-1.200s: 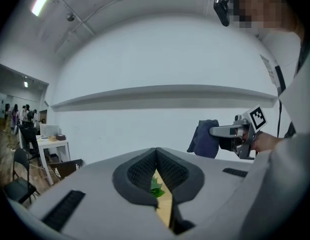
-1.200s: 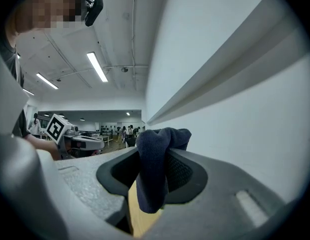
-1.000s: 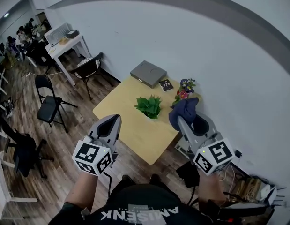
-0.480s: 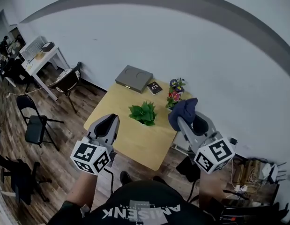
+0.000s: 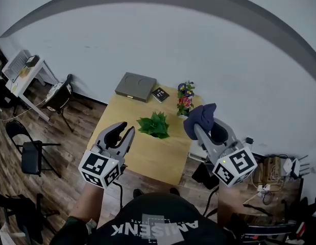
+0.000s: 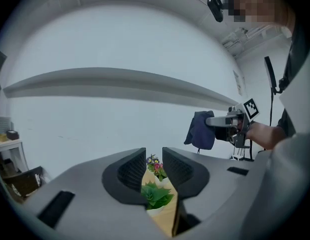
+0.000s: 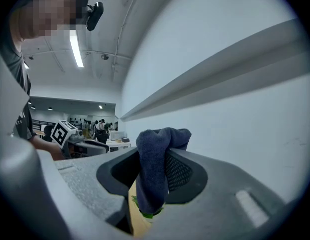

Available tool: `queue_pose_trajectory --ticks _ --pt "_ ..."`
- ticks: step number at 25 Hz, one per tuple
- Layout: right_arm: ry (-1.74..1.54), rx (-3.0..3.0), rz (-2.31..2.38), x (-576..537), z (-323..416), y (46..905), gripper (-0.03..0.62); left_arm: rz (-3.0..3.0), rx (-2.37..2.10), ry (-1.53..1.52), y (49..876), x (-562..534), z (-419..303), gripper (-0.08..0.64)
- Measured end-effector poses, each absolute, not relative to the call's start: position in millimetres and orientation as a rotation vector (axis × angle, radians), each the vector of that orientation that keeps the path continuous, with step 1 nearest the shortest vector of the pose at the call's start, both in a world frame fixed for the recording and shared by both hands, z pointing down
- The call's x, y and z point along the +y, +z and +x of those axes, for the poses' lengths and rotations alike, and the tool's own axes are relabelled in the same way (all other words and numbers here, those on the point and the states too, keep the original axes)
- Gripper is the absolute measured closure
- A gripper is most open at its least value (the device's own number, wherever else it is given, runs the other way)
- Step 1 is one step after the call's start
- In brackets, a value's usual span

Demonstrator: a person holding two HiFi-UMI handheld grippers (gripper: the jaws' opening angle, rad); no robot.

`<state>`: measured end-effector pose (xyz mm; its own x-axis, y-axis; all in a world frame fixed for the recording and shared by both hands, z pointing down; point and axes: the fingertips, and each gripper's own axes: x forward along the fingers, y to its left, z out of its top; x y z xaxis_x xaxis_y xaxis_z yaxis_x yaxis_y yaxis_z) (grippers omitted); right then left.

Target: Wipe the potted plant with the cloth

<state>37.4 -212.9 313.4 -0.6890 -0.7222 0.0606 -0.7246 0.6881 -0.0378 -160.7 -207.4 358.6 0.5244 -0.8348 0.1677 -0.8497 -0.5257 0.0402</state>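
Nearest the camera, a person holds two grippers out level over the near edge of a pale wooden table (image 5: 147,160). On the left, the left gripper (image 5: 125,130) carries nothing: its jaws have just been opening and stand partly apart, with only air between them. Its own view looks through that gap to the plant further off. On the right, the right gripper (image 5: 206,129) is clamped on a dark blue cloth (image 5: 199,120), which bunches above the jaws and hangs down between them, off the table's right near corner and apart from the leaves.

The wiping has not begun, to judge from this. The cloth is in hand, which is the only part done. It has yet to be brought across to the plant and passed over the foliage, and the free gripper looks placed to steady the pot.

The potted plant (image 5: 154,125) stands upright near the middle of the table, between the two grippers and beyond them. It is a low, dense rosette of bright green pointed leaves in a small pale pot, with no dirt that can be made out at this range.

Further back, a small pot of red and purple flowers (image 5: 184,97) stands at the far right. To its left lie a dark booklet (image 5: 160,94) and a flat grey box (image 5: 135,86), near the white wall (image 5: 163,40).
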Motion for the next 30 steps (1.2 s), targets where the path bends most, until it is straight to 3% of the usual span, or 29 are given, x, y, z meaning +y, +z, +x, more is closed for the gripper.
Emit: queue_pose_trajectory --ticks 9,11,17,30 --pt "0.148 -2.778 1.330 -208 50 331 0.460 2.880 -1.202 0.800 423 -206 -136 0.474" --pt "0.165 -2.762 1.355 -206 56 335 0.460 2.894 -1.163 0.937 439 -207 -134 0.447" --pt "0.192 -2.734 1.394 -199 70 344 0.460 2.895 -1.056 1.187 484 -214 -124 0.411" --pt "0.229 -2.656 1.491 -185 100 359 0.460 2.826 -0.818 1.726 596 -231 -100 0.422"
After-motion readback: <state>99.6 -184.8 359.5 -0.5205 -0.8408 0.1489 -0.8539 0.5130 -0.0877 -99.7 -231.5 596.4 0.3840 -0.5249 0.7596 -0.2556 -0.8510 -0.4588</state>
